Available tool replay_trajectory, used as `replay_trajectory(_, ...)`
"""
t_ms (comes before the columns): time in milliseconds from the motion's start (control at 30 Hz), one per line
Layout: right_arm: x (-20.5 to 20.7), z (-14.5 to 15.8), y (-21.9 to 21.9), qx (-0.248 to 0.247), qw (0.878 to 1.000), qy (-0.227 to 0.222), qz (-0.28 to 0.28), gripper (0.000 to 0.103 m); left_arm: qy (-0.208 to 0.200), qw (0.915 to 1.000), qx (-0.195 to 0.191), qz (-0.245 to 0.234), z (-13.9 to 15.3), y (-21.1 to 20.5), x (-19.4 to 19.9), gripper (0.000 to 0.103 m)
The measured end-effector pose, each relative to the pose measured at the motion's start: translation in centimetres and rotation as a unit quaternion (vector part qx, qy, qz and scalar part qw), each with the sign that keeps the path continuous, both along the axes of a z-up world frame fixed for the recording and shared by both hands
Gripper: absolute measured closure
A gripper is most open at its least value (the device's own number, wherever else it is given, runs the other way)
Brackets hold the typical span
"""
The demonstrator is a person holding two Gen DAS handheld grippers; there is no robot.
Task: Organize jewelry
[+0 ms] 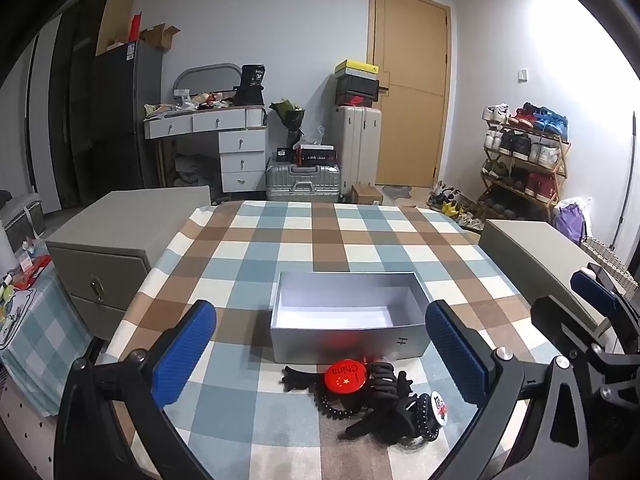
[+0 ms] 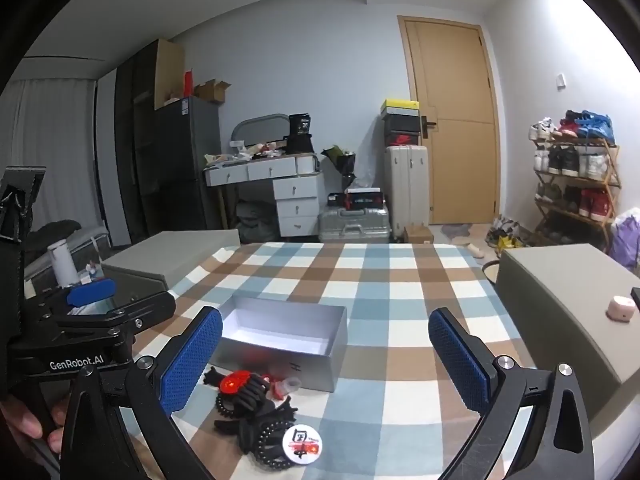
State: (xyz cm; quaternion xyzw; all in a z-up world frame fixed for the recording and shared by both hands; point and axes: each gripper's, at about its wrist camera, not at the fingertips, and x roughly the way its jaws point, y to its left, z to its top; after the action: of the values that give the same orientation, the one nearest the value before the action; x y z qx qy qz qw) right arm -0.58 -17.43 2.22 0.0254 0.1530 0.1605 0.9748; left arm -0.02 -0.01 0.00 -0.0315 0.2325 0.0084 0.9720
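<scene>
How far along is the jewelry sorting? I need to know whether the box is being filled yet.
Nothing looks done: the silver box stands open and empty on the checked tablecloth. Nothing is in hand either; the left gripper and right gripper are both open. Everything is left: the red badge, white badge and black hair clips and ties lie piled before the box.

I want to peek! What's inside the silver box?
Nothing shows inside the silver box: only its bare white floor. The near wall hides the front strip of that floor. The hair clips and badges lie outside, in front.
</scene>
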Motion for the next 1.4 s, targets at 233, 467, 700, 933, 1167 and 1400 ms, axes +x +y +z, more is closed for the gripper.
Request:
replay_trajectory(233, 0.1, 0.1, 0.2, -0.005, 1.0, -0.003, 0.005, 0.0, 0.007, 0.9999, -0.008, -0.002, 0.3, 0.3, 0.0, 0.001)
replay_trajectory(467, 0.2, -0.5, 0.3, -0.008, 1.0, 0.003, 0.0, 0.0, 0.009, 0.9999, -0.003, -0.007, 0.4, -0.3, -0.1, 0.001)
replay_trajectory(700, 0.0, -0.6, 0.2, -0.007, 1.0, 0.001, 0.0, 0.0, 0.012, 0.9999, -0.002, -0.007, 0.1, -0.4, -0.1, 0.001)
replay_trajectory(933, 0.0, -0.7, 0.1, -0.004, 1.0, 0.001, 0.001, 0.0, 0.013, 0.9999, -0.002, -0.006, 0.1, -0.4, -0.2, 0.001)
replay_trajectory(1167, -0.1, -0.8, 0.1, -0.003, 1.0, 0.001, 0.002, 0.0, 0.012, 0.9999, -0.001, -0.006, 0.0, -0.3, -0.1, 0.001)
replay_trajectory(1400, 0.0, -1.0, 0.1, -0.003, 1.0, 0.001, 0.003, 0.0, 0.016, 0.9999, -0.003, -0.006, -0.1, -0.2, -0.2, 0.001)
